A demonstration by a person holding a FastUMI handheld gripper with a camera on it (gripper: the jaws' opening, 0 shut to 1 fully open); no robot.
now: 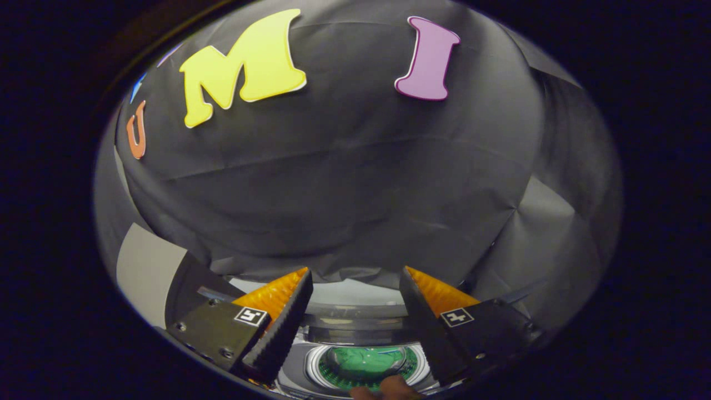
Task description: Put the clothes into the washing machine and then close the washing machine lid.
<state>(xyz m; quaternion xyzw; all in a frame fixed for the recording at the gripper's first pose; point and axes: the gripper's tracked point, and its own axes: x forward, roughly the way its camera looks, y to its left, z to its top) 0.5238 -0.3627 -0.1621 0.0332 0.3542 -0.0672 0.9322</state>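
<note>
So the tool (355, 278) is wide open here, fingers spread well apart with nothing between them and nothing touching either one. Each finger (280, 322) has a ribbed inner face, and on the block behind each one there's a small square marker tag (251, 316), white with a black pattern; the second tag (456, 317) sits on the other side. Those are coded patterns, not words, so nothing readable there.

Down low between the fingers, a bit beyond them, you can see the washing machine (355, 328) from above. It has a light grey top with a round drum opening (366, 364), and there's green stuff inside the drum. That looks like the clothes (364, 358), already sitting in the tub, though it's small and distorted so I can't say what kind of garment it is. There seems to be a shiny clear layer over the opening, but I honestly can't tell whether that's the lid down or just glare.

Right at the near rim of the drum there's a bit of a hand (386, 389) poking in, just fingertips, touching or nearly touching the machine's front edge. Can't tell which.

Behind the machine is the black cloth wall (344, 183) of the booth, creased and draped, taking up most of what's ahead. Off to one side, past the finger there, is a pale flat panel (145, 266) leaning by the wall.

No brand name or label I can make out on the machine.
</note>
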